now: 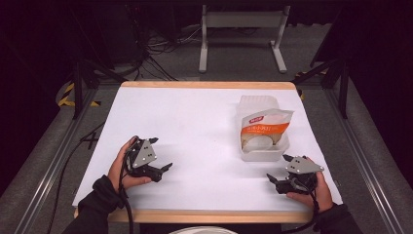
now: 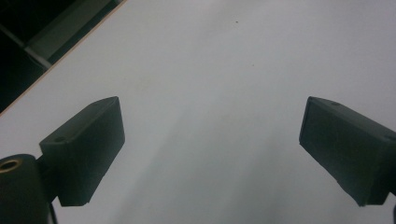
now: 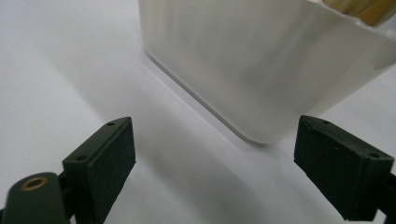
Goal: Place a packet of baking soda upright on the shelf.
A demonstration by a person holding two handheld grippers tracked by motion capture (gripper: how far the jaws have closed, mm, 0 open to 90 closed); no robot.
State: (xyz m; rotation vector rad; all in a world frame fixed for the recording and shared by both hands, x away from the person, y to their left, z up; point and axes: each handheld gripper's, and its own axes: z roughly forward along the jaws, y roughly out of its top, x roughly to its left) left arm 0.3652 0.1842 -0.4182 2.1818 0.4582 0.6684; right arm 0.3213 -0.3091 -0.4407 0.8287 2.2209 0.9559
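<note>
Item: translucent white rectangular plastic tub (image 1: 263,148), standing on the right half of the white-covered bench (image 1: 195,126), holding an orange-and-white printed pouch (image 1: 265,127) that leans above its rim.

My right gripper (image 1: 281,168): fingers apart, empty, just beside the tub's near corner.

My left gripper (image 1: 163,161): fingers apart, empty, well apart from it.

Risks, as I judge them: the smooth wall may slip between my fingers; a corner nudge may skid the light tub or spill the pouch.
</note>
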